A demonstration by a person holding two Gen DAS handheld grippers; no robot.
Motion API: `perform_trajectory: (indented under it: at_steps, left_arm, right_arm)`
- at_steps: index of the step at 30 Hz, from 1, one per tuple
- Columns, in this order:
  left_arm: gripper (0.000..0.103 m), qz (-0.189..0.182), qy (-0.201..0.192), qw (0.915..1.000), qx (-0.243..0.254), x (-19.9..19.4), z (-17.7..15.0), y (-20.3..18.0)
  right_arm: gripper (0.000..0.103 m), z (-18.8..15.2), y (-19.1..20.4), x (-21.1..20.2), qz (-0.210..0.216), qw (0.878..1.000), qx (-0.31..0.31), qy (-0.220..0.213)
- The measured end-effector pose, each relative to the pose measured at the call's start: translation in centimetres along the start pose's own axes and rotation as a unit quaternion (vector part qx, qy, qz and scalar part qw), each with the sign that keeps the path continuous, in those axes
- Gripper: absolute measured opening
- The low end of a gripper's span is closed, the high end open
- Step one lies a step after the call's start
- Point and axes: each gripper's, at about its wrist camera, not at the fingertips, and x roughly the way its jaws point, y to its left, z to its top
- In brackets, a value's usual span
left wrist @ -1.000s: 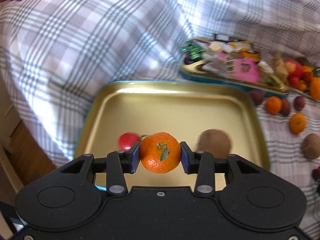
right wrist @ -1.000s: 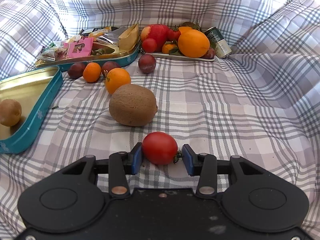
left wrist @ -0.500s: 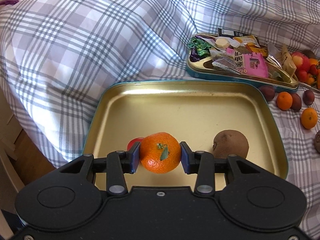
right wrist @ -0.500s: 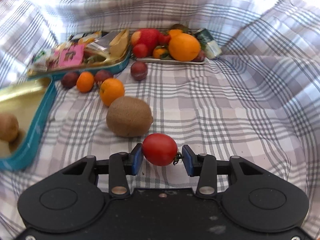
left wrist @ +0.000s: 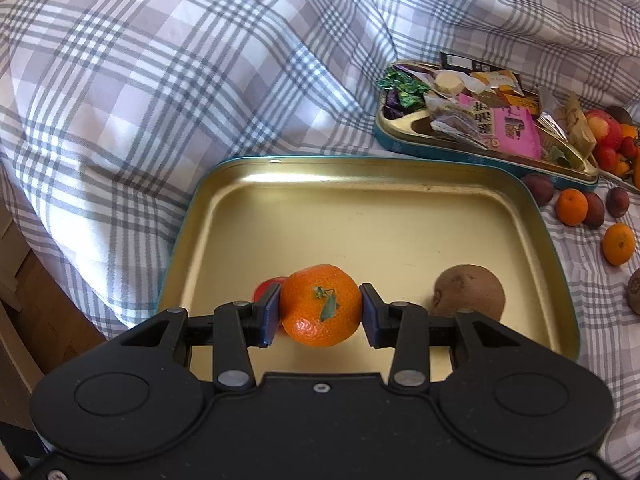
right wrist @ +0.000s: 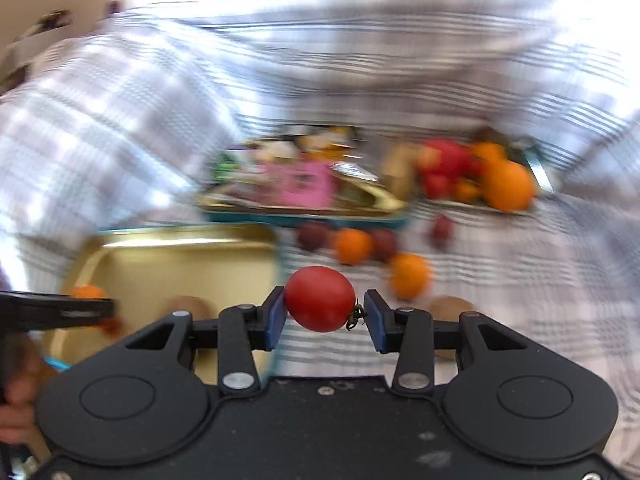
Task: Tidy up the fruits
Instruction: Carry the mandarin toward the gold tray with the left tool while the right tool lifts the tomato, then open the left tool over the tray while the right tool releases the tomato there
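My left gripper [left wrist: 320, 310] is shut on a tangerine [left wrist: 320, 305] with a small green leaf, held low over the near part of the gold tin tray [left wrist: 384, 216]. In the tray lie a red tomato [left wrist: 267, 286], half hidden behind my left finger, and a kiwi [left wrist: 469, 294]. My right gripper [right wrist: 325, 312] is shut on a red tomato [right wrist: 320, 298], held in the air by the tray's right edge [right wrist: 276, 264]. The right wrist view is motion-blurred; the left gripper [right wrist: 60, 308] shows at its left.
A second tin [left wrist: 480, 148] full of snack packets sits behind the tray. Loose tangerines [left wrist: 572, 207], plums [left wrist: 538, 189] and a kiwi [right wrist: 450, 306] lie on the checked blanket to the right. A plate of fruit with a big orange [right wrist: 508, 186] stands at the back right.
My right gripper has lifted the tomato off the blanket and swung left towards the tray. My left gripper has sunk slightly over the tray, still holding the tangerine.
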Motion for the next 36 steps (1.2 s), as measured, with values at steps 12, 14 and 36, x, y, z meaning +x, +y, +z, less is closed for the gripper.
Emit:
perform_trajectory:
  at_steps: [12, 14, 36]
  left_arm:
    - [0.049, 0.018, -0.005, 0.9996, -0.024, 1.4, 2.5, 3.4]
    - [0.049, 0.022, -0.008, 0.9994, -0.026, 1.8, 3.1, 3.5]
    - [0.051, -0.003, 0.06, 0.998, -0.022, 5.0, 5.4, 1.7]
  right_arm:
    - [0.044, 2.6, 7.0, 5.9, 0.071, 0.995, -0.037, 0.059]
    - [0.044, 3.1, 7.1, 7.2, 0.063, 0.995, -0.035, 0.066]
    - [0.046, 5.2, 6.8, 11.6, 0.051, 0.994, -0.015, 0.092]
